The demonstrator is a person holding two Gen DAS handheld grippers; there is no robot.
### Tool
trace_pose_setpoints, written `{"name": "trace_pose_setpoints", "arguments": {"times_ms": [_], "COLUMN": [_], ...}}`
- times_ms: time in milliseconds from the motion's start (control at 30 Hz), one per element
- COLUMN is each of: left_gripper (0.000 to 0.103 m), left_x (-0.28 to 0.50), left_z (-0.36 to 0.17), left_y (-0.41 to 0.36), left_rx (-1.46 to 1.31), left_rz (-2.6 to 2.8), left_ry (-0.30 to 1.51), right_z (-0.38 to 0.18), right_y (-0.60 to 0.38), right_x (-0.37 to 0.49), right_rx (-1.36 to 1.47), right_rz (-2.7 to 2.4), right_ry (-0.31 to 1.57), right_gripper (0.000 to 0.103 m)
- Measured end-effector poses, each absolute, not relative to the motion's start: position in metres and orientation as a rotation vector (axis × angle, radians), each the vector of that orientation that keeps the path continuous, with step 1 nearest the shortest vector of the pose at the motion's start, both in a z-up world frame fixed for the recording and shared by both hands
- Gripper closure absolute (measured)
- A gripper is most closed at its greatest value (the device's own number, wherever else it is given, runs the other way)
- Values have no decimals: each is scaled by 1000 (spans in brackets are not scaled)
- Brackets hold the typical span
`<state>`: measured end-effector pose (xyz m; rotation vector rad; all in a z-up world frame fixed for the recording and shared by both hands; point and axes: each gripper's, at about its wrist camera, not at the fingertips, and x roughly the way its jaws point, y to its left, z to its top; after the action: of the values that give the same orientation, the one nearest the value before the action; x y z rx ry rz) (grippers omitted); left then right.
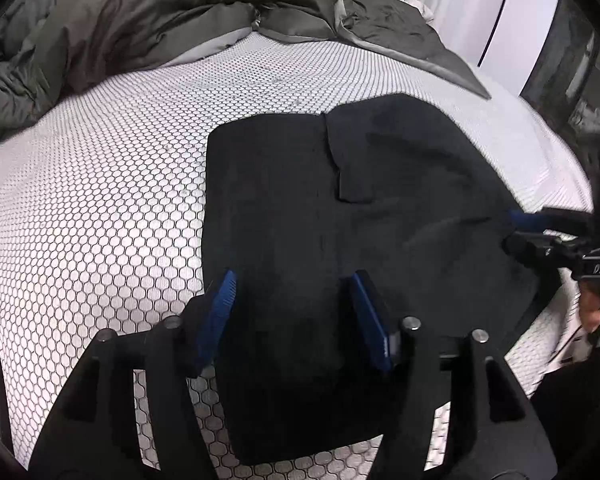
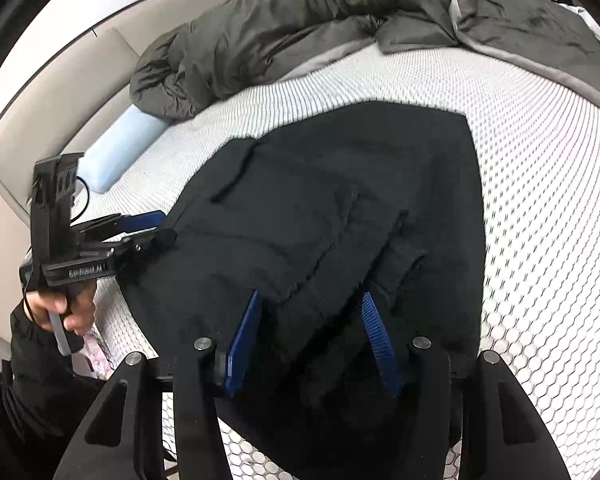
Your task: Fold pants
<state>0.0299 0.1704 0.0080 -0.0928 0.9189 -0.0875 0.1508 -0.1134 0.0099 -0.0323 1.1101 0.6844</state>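
I am holding my left tool (image 1: 292, 312) and right tool (image 2: 312, 328) spread over the soft black folded pants (image 1: 360, 200) on the white bed (image 1: 100, 200); nothing pinched, so the fold is lying flat.

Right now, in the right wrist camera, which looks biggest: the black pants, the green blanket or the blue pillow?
1. black pants
2. green blanket, though it lies farther away, so it's unsure
3. blue pillow, plainly smallest

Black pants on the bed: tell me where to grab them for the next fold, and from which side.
Grip the black pants at the near edge, one corner per gripper, coming from the person's side. They lie flat in a folded stack on the white mattress, and that edge sits just under both open grippers, left and right.
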Motion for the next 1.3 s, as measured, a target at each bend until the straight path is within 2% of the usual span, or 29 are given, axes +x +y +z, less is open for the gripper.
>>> {"name": "trace_pose_setpoints", "arguments": {"times_ms": [100, 200, 467, 500, 533, 633, 733, 767, 833, 933, 1100, 1300], "left_gripper": [41, 40, 40, 40, 40, 40, 40, 40, 40, 40, 40, 40], "left_x": [15, 5, 22, 22, 21, 23, 20, 20, 21, 19, 15, 17], "left_z": [6, 9, 6, 6, 6, 6, 6, 6, 6, 9, 12, 11], "left_y": [177, 187, 193, 193, 193, 195, 192, 190, 190, 191, 190, 188], "left_rx": [-101, -140, -175, -176, -178, -182, -164, -154, -149, -149, -133, -128], "left_rz": [-69, -65, -78, -78, -76, -84, -95, -92, -90, -84, -93, -94], "left_ry": [903, 891, 908, 908, 906, 903, 895, 894, 895, 890, 883, 887], "right_z": [8, 15, -5, -8, -7, 10, 25, 20, 1, 11, 39, 4], "right_y": [-115, -135, -150, -144, -138, -127, -130, -129, -127, -136, -154, -140], "right_x": [135, 133, 159, 162, 163, 157, 149, 150, 154, 149, 125, 140], "right_rx": [-161, -122, 200, 186, 161, 110, 72, 30, -50, -3, 152, 248], "right_rz": [646, 630, 698, 671, 652, 646, 642, 608, 522, 509, 699, 766], "right_ry": [1090, 1082, 1151, 1145, 1128, 1059, 1001, 1010, 1046, 1039, 1016, 1149], "right_gripper": [49, 48, 45, 55, 76, 88, 87, 84, 71, 65, 65, 65]}}
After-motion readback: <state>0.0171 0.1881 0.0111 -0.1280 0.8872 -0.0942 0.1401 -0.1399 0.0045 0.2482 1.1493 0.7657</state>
